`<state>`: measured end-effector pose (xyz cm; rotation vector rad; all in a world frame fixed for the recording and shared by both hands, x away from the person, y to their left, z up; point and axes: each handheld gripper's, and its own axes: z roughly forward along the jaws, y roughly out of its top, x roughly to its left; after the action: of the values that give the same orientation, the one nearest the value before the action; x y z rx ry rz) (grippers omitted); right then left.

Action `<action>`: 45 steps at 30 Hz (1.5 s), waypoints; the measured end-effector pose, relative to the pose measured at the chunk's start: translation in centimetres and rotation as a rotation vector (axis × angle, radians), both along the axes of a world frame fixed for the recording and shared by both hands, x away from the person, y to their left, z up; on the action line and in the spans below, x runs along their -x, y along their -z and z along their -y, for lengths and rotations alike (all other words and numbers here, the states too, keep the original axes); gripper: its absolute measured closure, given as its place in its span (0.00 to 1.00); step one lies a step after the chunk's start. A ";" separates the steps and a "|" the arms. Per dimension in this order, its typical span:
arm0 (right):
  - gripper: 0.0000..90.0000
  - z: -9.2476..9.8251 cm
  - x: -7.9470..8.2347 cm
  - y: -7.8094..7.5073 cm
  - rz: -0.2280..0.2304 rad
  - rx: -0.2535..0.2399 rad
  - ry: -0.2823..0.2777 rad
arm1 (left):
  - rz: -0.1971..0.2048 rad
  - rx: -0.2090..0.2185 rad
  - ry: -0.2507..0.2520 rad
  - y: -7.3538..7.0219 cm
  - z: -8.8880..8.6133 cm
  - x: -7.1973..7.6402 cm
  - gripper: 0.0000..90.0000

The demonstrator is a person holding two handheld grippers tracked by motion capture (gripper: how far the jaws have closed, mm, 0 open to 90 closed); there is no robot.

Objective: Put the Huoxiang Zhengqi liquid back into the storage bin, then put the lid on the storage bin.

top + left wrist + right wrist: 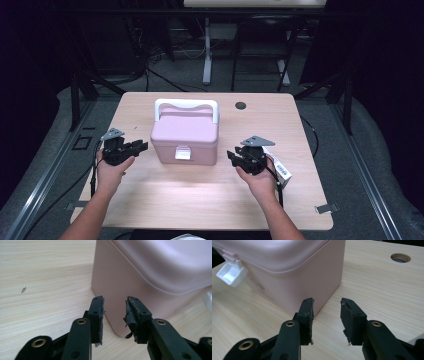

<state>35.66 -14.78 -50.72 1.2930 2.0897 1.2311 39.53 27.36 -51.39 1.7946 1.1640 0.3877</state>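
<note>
On the near half of the tabletop (200, 200), two grippers flank one pink storage box.

Nearest, the left gripper (131, 148) and right gripper (239, 156) sit either side of the box, each with jaws apart and nothing between them. One pink plastic storage box (185, 136) stands mid-tabletop; it looks rigid, light and smooth-walled, so likely slippery. Its single white front latch (182, 153) or its one white carry handle (186, 106) looks the surest place to grip. One small white carton (280, 169) lies by the right hand; farther back is one cable hole (241, 105).
</note>
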 end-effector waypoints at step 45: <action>0.86 -3.0 -3.0 1.6 0.036 -0.038 0.032 | 0.022 0.005 0.058 0.4 1.9 -0.4 1.00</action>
<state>38.63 -11.78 -52.32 1.3063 2.0222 1.2762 39.96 25.42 -51.84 1.8112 1.0944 0.3695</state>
